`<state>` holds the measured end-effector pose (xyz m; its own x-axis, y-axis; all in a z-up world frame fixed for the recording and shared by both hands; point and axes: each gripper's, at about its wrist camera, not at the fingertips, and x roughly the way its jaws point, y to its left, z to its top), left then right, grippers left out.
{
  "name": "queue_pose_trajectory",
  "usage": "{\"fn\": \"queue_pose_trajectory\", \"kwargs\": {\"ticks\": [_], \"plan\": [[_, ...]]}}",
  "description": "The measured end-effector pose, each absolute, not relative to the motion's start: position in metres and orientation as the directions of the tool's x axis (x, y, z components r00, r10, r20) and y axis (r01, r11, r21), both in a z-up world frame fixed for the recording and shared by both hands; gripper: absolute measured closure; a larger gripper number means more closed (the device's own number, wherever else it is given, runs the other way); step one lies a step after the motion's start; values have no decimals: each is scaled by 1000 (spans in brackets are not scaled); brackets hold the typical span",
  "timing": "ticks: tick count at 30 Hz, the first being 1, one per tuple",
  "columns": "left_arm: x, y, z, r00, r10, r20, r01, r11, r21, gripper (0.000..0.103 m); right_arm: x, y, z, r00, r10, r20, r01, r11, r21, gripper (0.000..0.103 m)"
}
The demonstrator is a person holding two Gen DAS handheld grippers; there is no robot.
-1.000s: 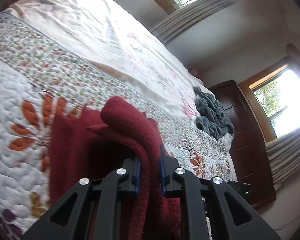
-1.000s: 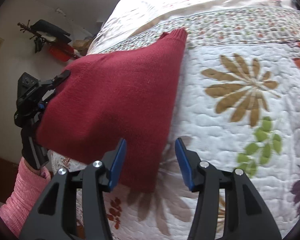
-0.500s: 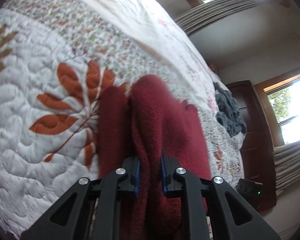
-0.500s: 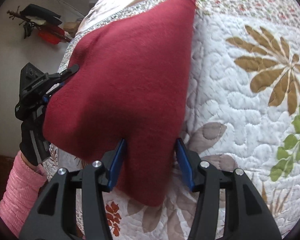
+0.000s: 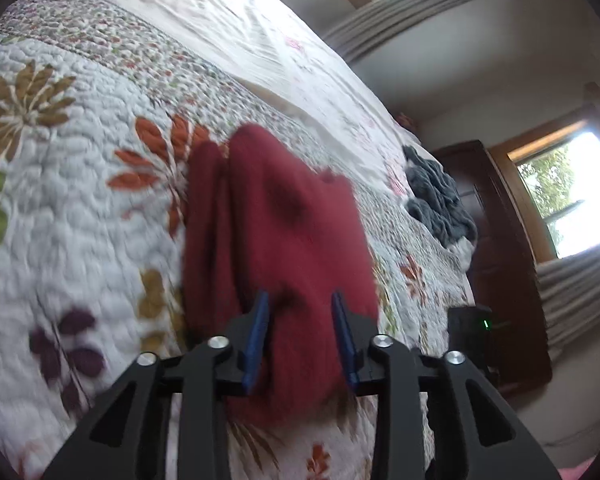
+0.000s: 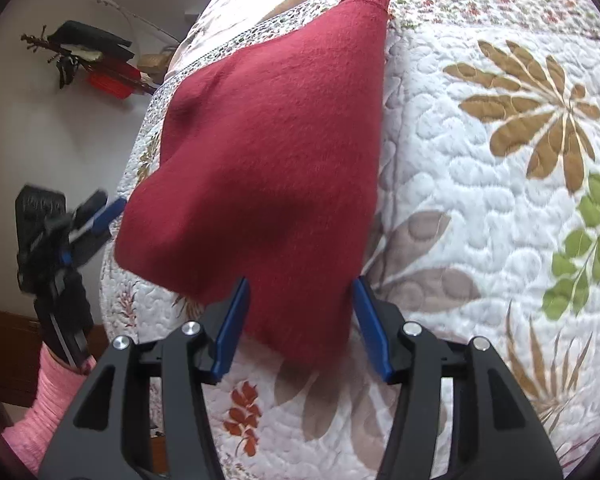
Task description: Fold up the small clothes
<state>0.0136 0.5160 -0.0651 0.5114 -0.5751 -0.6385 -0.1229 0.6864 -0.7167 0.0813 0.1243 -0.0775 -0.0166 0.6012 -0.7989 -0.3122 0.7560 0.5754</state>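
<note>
While both tools stand apart — left tool [image 5: 300, 336], right tool [image 6: 298, 324] — nothing is clamped. Sweater [image 6: 276, 148] on bed [image 6: 480, 208] is soft, limp — grip near corners.

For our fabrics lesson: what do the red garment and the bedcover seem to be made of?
Red garment: seemingly soft knit, wool or fleece; fuzzy matte nap, ribbed cuff at top. Bedcover: quilted printed fabric, likely cotton; puffy stitched swirls, leaf prints, matte.

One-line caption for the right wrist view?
Open right tongs straddle the near end of a folded red sweater on a floral quilt.
</note>
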Motion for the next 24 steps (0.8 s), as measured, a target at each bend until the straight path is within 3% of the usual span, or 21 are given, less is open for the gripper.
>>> {"fn": "queue_pose_trajectory", "kwargs": {"ticks": [6,7,8,9,12,18,24], "plan": [[5,488,-76,449,-594,-668,-115,703,-702,63,75,130,-92,-39,582,-812,-292,771,566,51],[7,487,-81,439,-592,-676,-128,703,-699,66,75,132,-93,-42,577,-816,-291,774,562,59],[9,485,-87,427,-595,-681,-140,700,-700,79,76,133,-95,-46,570,-820,-287,779,558,62],[10,485,-90,418,-588,-692,-146,709,-690,86,76,133,-95,-47,567,-822,-284,782,555,67],[9,485,-90,421,-571,-705,-140,727,-673,93,76,132,-86,-34,577,-816,-298,774,559,78],[-9,509,-86,465,-562,-684,-159,707,-689,94,68,127,-74,-8,600,-800,-321,756,571,83],[-17,507,-120,422,-540,-729,-180,738,-651,94,69,132,-100,-30,555,-831,-302,787,537,83]]}}
